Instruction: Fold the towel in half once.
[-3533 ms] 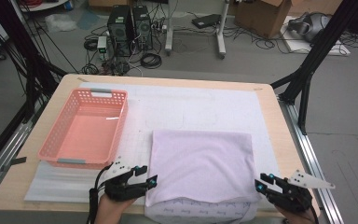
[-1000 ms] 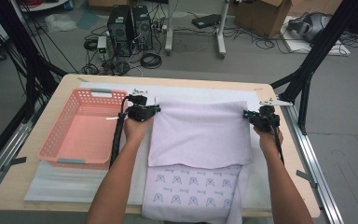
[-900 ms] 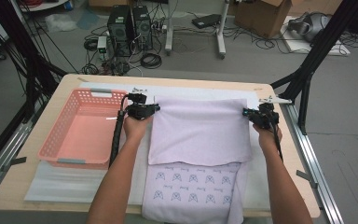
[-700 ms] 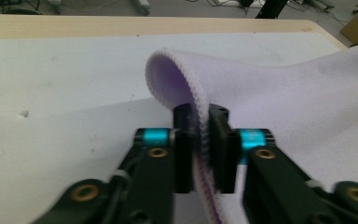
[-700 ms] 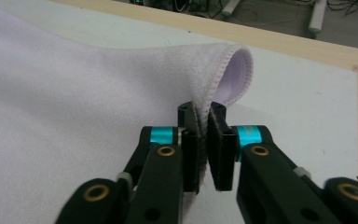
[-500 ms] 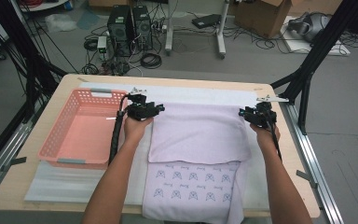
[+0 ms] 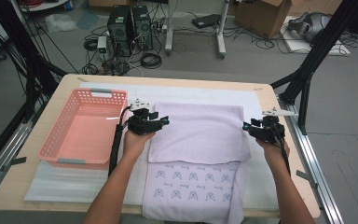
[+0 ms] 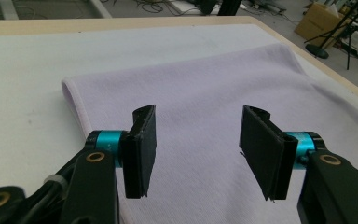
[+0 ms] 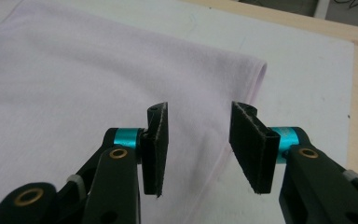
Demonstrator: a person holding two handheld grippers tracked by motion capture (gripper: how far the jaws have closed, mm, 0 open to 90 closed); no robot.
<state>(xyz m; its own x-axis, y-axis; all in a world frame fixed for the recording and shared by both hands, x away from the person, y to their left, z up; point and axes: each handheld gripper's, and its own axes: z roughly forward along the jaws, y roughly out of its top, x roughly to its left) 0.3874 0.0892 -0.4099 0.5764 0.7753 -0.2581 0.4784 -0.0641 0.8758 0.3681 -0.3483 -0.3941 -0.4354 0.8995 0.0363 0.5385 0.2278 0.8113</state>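
Both hand-held grippers, left (image 8: pixel 193 151) & right (image 9: pixel 198 147), are now spreading open, letting go of the pale lilac folded towel (image 7: pixel 198 133); fold toward 12 o'clock looks done.

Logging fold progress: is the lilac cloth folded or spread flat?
Folded: the lilac cloth has a plain layer doubled over, its printed underside showing nearer the person.
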